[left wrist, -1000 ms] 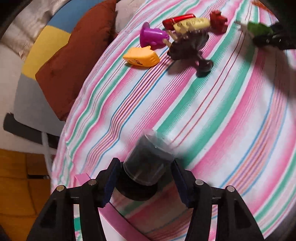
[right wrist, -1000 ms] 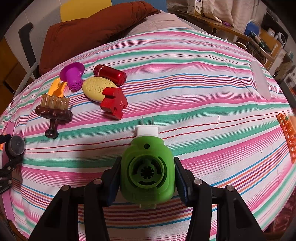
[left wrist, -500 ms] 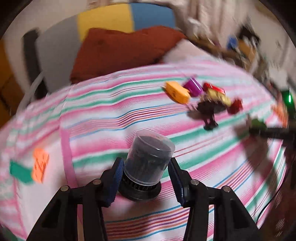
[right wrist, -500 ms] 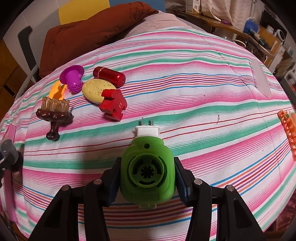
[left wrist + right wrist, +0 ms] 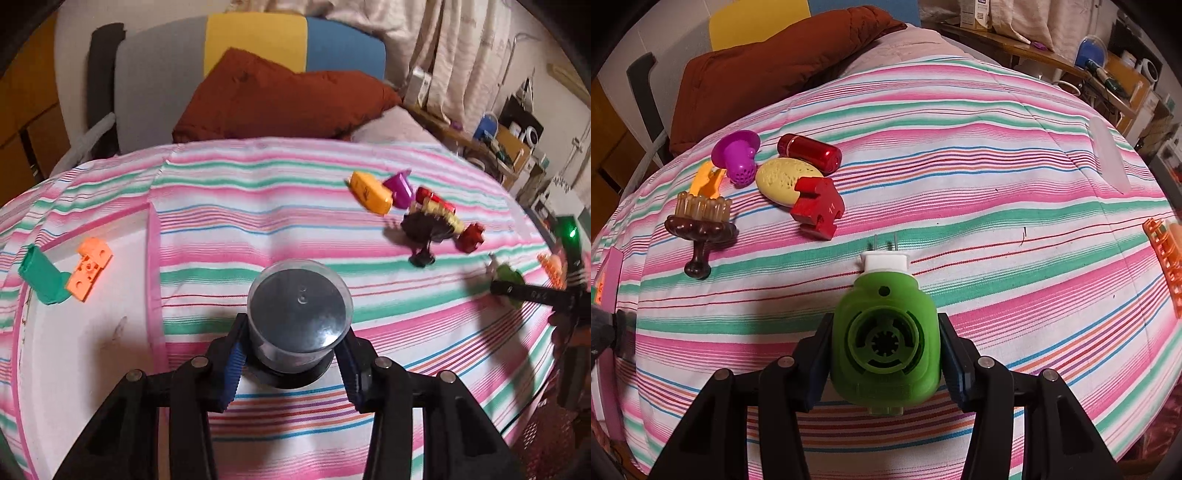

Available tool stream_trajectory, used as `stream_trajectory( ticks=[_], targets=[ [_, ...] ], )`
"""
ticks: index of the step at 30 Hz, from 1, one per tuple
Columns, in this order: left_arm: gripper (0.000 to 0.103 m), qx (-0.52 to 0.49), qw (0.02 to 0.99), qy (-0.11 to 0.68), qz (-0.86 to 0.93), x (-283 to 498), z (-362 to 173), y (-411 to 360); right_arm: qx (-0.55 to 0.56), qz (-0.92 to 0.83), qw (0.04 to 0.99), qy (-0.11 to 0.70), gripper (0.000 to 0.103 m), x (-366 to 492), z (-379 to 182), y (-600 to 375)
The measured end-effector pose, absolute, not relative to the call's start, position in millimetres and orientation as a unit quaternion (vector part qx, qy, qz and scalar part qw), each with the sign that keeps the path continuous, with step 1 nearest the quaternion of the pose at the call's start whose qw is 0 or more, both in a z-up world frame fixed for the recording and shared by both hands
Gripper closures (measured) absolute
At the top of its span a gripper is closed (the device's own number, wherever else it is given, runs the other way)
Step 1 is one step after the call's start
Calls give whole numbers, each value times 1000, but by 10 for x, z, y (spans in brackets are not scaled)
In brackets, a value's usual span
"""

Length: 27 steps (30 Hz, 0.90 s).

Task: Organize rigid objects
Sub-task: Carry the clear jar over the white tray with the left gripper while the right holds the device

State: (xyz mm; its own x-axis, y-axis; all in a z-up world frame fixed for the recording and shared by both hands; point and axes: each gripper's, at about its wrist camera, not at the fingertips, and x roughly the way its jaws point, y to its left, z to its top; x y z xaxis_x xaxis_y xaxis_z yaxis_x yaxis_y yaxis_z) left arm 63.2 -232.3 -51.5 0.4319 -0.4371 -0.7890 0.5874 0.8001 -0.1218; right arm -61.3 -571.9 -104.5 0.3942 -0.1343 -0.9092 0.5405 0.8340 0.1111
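My left gripper (image 5: pixel 290 360) is shut on a clear-lidded black disc case (image 5: pixel 299 317), held above the striped cloth beside a pink-rimmed white bin (image 5: pixel 92 332). The bin holds a green piece (image 5: pixel 42 277) and an orange block (image 5: pixel 90 273). My right gripper (image 5: pixel 884 363) is shut on a green plug-in device (image 5: pixel 886 339) with a white plug, low over the cloth. Further off lie a brown brush (image 5: pixel 700 221), a purple cup (image 5: pixel 737 157), an orange piece (image 5: pixel 709 181), a yellow oval (image 5: pixel 783 179), a red cylinder (image 5: pixel 810 151) and a red puzzle piece (image 5: pixel 818 206).
A brown cushion (image 5: pixel 280 99) and a chair back lie beyond the cloth. An orange rack (image 5: pixel 1165 258) sits at the right edge. A cluttered shelf (image 5: pixel 1108 74) stands at the far right. The right gripper shows blurred in the left wrist view (image 5: pixel 535 295).
My left gripper has swung left with the disc case, bringing the white bin into view. My right gripper has held still with the green device.
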Motion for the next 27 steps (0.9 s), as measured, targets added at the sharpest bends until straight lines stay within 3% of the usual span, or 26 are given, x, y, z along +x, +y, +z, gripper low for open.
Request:
stream_trajectory(
  ticks=[14,27],
  targets=[
    [58,17,861,420,-286,395,-290,-1515,229,-105,833,493,50,-575,-997,-5289],
    [58,-40,880,428,-201,835,-388,-672,192,-60,849,489,50,-501,-984,-4730]
  ],
)
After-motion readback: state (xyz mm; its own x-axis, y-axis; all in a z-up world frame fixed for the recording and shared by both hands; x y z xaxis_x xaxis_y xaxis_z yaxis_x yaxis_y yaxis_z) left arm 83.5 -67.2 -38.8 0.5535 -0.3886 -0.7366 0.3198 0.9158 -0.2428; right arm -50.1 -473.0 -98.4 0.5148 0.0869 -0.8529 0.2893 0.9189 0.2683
